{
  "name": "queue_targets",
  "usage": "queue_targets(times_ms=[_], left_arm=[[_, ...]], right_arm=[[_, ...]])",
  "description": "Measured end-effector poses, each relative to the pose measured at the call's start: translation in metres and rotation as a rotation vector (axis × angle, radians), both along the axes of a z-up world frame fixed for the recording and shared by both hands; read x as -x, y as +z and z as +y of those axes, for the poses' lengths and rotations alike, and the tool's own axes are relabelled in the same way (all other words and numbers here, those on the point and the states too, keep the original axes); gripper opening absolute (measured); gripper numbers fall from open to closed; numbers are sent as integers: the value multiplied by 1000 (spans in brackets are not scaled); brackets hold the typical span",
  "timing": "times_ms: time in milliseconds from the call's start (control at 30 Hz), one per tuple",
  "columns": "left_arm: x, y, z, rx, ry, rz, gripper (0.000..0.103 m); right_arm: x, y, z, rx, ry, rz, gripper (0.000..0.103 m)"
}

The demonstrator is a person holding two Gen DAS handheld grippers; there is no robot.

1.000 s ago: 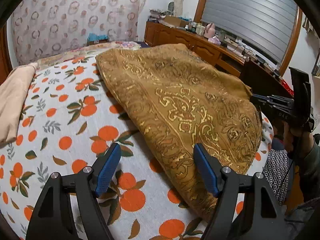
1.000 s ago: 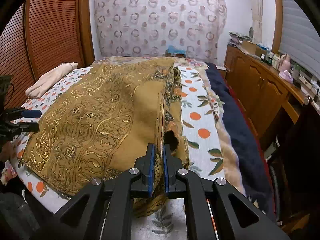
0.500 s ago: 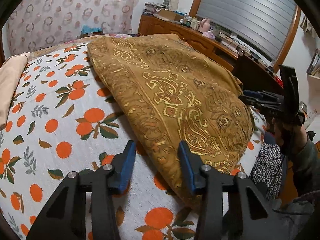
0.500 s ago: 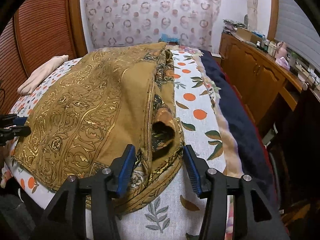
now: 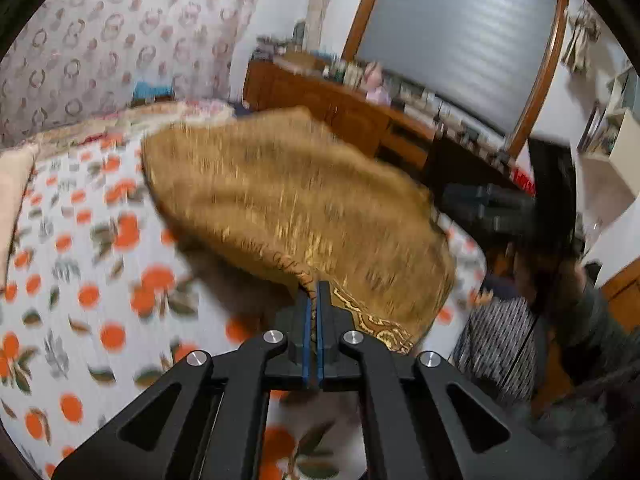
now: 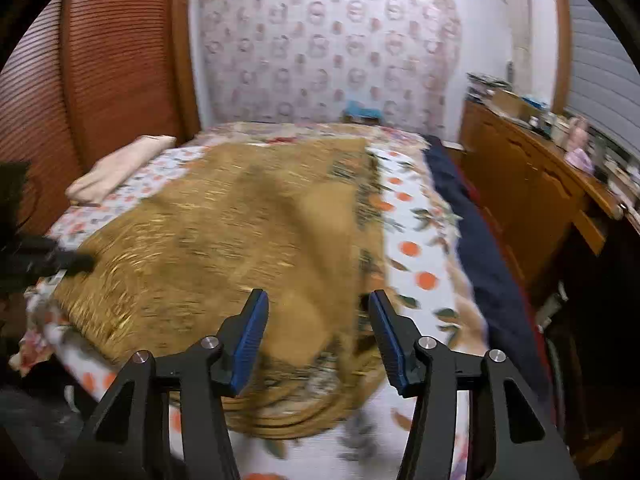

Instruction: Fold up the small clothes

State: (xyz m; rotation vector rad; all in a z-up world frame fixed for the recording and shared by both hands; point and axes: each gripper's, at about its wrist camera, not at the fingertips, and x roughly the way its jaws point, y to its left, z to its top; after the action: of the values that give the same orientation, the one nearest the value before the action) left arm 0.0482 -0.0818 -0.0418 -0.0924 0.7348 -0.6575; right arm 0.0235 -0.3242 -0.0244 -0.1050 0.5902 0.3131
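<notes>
Left gripper [image 5: 311, 300] pinched tight on near edge of the golden garment [image 5: 288, 200] lying on the bed [image 5: 80, 264] — right gripper [image 6: 318, 312] half-spread above it, nothing held — fold starting; next, carry edge across.

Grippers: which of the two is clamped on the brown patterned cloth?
The left gripper: its blue pads are shut on the edge of the brown cloth. The right gripper has open jaws, the cloth lying below them unpinched.
</notes>
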Motion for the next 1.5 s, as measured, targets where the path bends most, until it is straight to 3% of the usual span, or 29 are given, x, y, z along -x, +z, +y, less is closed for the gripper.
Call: queue_targets(times_ms=[267,633,933,967,1033,1100,1133,1300,1500], left_arm=[[-31,48,-11,68,19,-87,2],[-52,51,-11,70,61,-103,2],[-46,52,-1,82,93,-109,2],[-46,52,0,79,97,-111,2],[-47,53,1,82,104,-109,2],[-47,53,2,78,108,-113,2],[-47,53,2,77,110,-114,2],[-55,53,8,40,156,-122,2],[-89,51,23,5,227,-111,3]], right_arm=[[26,7,32,15,157,-16,58],[43,13,43,46,227,-44,61],[-2,-24,28,134,120,68,61],[-4,-24,24,136,114,63,58],[-7,-23,18,130,114,62,41],[-7,-19,15,131,118,40,14],[-8,-15,15,127,127,32,8],[-9,12,21,143,137,-63,4],[-65,54,36,131,151,-137,4]])
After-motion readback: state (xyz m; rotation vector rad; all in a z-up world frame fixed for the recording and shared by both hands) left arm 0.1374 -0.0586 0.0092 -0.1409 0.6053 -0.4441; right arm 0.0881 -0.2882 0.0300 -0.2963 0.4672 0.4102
